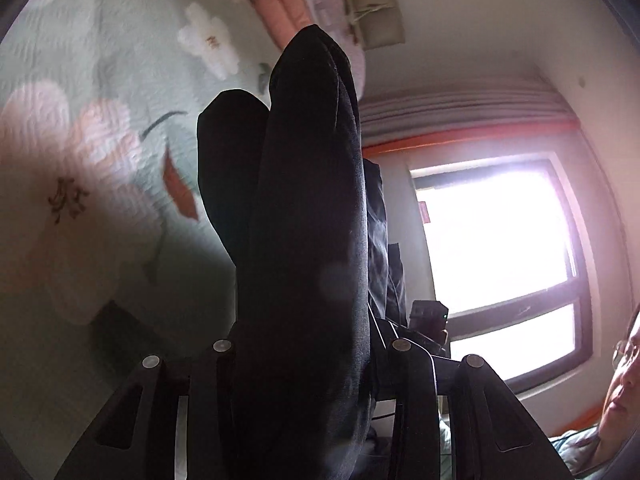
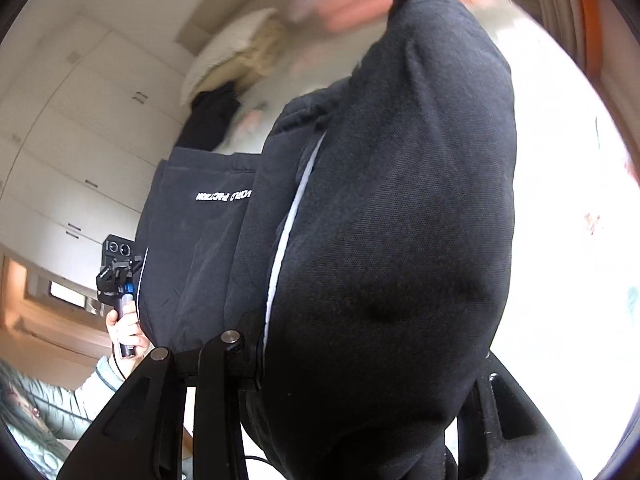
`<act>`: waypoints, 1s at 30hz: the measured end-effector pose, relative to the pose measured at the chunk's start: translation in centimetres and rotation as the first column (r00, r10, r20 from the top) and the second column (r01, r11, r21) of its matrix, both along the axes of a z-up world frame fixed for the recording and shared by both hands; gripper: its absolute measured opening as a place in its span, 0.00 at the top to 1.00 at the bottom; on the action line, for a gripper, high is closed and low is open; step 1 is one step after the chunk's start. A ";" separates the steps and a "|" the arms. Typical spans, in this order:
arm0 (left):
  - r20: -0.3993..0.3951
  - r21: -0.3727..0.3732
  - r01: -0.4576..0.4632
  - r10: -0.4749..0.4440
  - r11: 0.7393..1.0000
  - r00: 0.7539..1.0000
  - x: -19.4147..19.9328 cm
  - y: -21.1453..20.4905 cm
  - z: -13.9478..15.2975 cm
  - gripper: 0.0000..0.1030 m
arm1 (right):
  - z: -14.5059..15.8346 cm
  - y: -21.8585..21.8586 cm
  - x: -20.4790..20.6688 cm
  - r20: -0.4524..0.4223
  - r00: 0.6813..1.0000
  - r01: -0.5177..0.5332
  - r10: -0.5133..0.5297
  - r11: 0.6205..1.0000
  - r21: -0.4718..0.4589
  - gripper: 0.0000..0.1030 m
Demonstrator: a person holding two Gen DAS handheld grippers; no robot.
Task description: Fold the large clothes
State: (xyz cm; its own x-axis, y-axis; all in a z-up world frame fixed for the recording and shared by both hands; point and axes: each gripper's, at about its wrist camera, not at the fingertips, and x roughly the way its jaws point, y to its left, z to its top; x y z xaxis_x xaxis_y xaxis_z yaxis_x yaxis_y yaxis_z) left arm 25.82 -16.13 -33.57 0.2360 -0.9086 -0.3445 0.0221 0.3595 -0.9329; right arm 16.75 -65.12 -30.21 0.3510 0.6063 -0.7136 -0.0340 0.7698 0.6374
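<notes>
A large black garment [image 1: 304,216] fills the middle of the left wrist view, bunched between the fingers of my left gripper [image 1: 308,364], which is shut on it. In the right wrist view the same black garment [image 2: 392,216], with a white stripe and white lettering, hangs stretched and lifted off the bed. My right gripper [image 2: 352,364] is shut on a thick fold of it; its fingertips are hidden by the cloth. The other hand-held gripper [image 2: 118,276] shows at the garment's far edge in the right wrist view.
A pale green quilt with pink and white flowers [image 1: 92,168] covers the bed. Folded pink bedding [image 1: 288,4] lies at its head. A bright window [image 1: 496,240] and striped curtain are to the right. White wardrobe doors [image 2: 80,128] and the person [image 1: 624,380] are nearby.
</notes>
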 end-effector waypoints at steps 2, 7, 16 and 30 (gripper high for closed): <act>-0.060 0.027 -0.021 0.023 0.999 0.998 0.2 0.4 -3.6 0.62 | -4.4 -0.5 0.6 -0.059 0.998 0.020 -0.020 1.000 -0.009 0.58; -0.216 -0.055 -0.167 0.151 0.985 0.965 -1.6 5.0 -11.7 0.61 | -11.5 -4.9 0.6 -0.185 0.972 0.174 -0.143 0.972 0.161 0.43; -0.182 0.031 -0.118 0.122 0.993 0.976 -1.5 5.9 -10.0 0.57 | -11.6 -9.7 0.5 -0.210 0.965 0.185 -0.156 0.975 0.126 0.34; -0.160 0.190 -0.117 0.148 0.975 0.976 -3.1 10.0 -7.3 0.57 | -8.4 -15.4 -4.6 -0.240 0.851 0.468 -0.467 0.882 -0.054 0.25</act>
State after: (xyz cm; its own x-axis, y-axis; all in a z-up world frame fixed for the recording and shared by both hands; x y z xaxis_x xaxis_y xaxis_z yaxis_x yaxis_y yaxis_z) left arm 22.75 -6.15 -40.86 0.2733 -0.7930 -0.5444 -0.1922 0.5095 -0.8387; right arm 12.12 -80.55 -38.59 0.4135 0.4186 -0.8086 0.4826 0.6523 0.5845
